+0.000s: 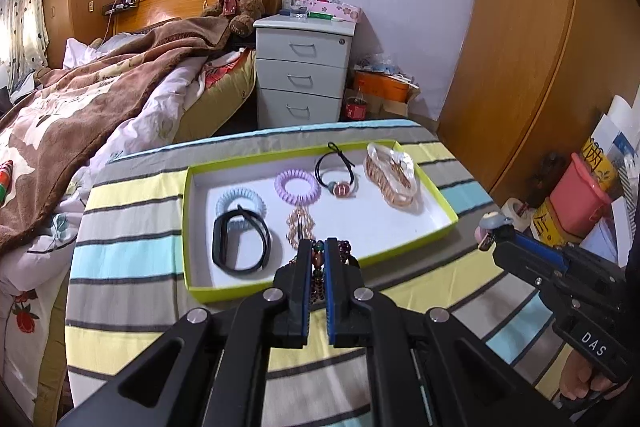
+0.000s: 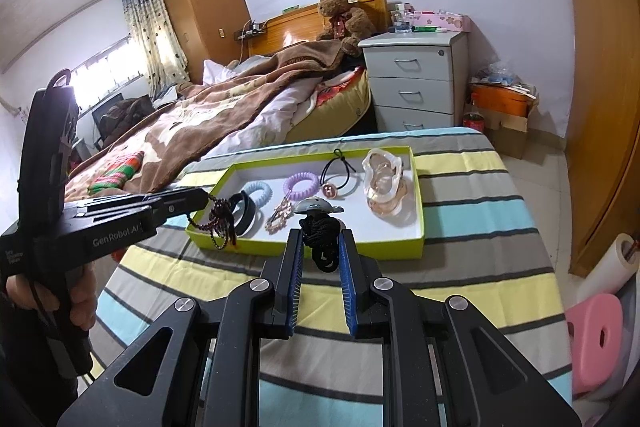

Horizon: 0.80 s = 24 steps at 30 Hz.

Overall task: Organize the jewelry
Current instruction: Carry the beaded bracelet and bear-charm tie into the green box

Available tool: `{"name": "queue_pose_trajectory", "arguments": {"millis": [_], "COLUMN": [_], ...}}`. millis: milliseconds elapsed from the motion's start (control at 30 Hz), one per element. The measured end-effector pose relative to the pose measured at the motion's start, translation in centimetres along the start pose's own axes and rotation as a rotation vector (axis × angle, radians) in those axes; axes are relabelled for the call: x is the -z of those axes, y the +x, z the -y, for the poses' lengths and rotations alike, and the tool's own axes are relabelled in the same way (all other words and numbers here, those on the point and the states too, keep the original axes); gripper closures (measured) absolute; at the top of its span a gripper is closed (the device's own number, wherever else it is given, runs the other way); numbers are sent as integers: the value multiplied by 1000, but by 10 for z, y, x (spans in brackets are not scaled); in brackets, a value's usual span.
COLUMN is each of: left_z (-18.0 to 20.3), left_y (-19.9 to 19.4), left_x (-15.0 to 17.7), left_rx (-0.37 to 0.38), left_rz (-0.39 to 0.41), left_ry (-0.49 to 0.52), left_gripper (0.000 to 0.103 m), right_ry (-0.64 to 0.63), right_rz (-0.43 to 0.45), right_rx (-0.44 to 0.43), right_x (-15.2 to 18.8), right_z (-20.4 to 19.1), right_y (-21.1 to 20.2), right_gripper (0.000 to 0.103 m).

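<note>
A green-rimmed white tray [image 1: 404, 251] lies on the striped table; it also shows in the right wrist view [image 2: 360, 249]. In it lie a black band [image 1: 240, 243], a blue coil tie [image 1: 240, 203], a purple coil tie [image 1: 298, 185], a black hair tie with a charm [image 1: 338, 183], a pale bead bracelet [image 1: 300, 227] and a clear clip [image 1: 390, 179]. My left gripper [image 1: 319, 247] is shut on a dark bead bracelet [image 2: 222, 217] over the tray's front edge. My right gripper [image 2: 320, 243] is shut on a black hair tie with a grey charm [image 2: 318, 217], in front of the tray.
A bed with a brown blanket [image 1: 92, 99] lies left of the table. A white drawer unit [image 1: 300, 75] stands behind it. A wooden wardrobe [image 1: 520, 47] is at the right. Pink tubs and boxes [image 1: 580, 199] stand at the right; a pink stool [image 2: 596, 339] is on the floor.
</note>
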State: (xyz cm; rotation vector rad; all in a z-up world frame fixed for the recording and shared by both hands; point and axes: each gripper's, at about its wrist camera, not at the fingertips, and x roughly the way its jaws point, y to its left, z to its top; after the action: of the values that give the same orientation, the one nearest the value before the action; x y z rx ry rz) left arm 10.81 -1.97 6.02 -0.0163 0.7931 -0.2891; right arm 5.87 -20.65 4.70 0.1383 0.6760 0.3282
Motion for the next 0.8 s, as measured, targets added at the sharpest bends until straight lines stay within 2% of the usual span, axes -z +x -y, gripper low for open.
{"name": "queue_pose_trajectory", "arguments": {"millis": [333,800], "left_z": [-15,-23], "left_y": [18,63], "left_x": [-27,-49], "left_rx": [-2,19], "left_rz": [6,-22], "left_ry": [-31,-103], "left_gripper": [97,97], "right_ry": [8,-1], "right_rz": [-11,-112], "right_rx": [11,32], "right_x": [-15,-19], "right_z": [10,34], "right_y": [18,61], "right_gripper": [85,85]}}
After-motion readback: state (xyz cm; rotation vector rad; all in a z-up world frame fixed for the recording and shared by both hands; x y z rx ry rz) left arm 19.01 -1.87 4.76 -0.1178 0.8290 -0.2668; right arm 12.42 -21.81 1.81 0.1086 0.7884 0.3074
